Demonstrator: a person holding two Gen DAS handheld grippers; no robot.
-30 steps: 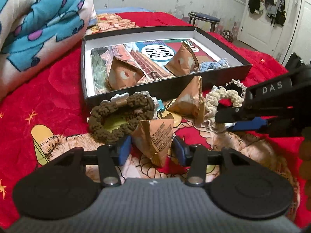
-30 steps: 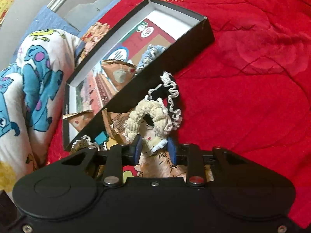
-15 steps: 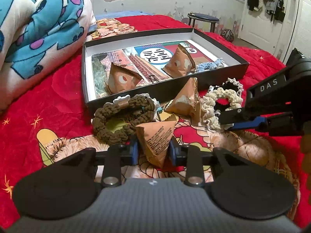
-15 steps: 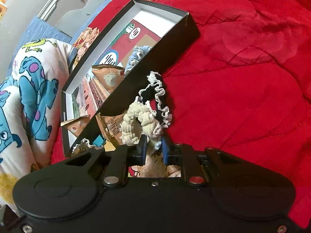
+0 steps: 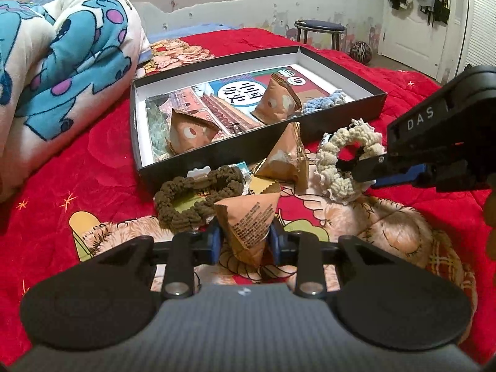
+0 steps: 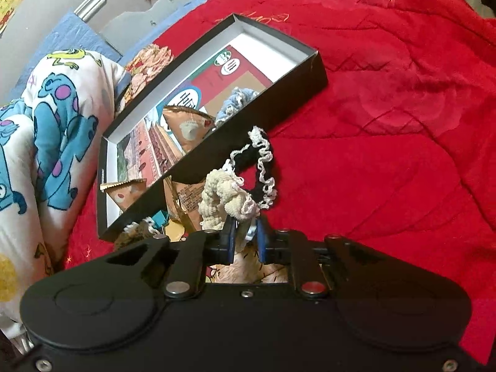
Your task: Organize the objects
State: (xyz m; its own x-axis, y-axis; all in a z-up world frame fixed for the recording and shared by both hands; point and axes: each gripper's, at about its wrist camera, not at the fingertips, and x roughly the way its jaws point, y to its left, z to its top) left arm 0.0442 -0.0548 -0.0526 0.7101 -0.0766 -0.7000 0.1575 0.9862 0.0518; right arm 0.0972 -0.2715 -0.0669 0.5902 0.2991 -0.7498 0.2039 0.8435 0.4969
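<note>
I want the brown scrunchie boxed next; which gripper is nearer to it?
Left. The left gripper, shut on a triangular packet, sits right beside the brown scrunchie. The right gripper is farther off, holding the cream scrunchie.

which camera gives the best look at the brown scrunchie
The left wrist view: the brown scrunchie lies whole on the red blanket, just beyond the left claw. The right wrist view shows only a sliver of it under the box.

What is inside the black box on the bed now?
The black box holds two triangular brown snack packets and a light blue scrunchie, all lying on a printed sheet. The near wall hides the strip of the floor behind it.
</note>
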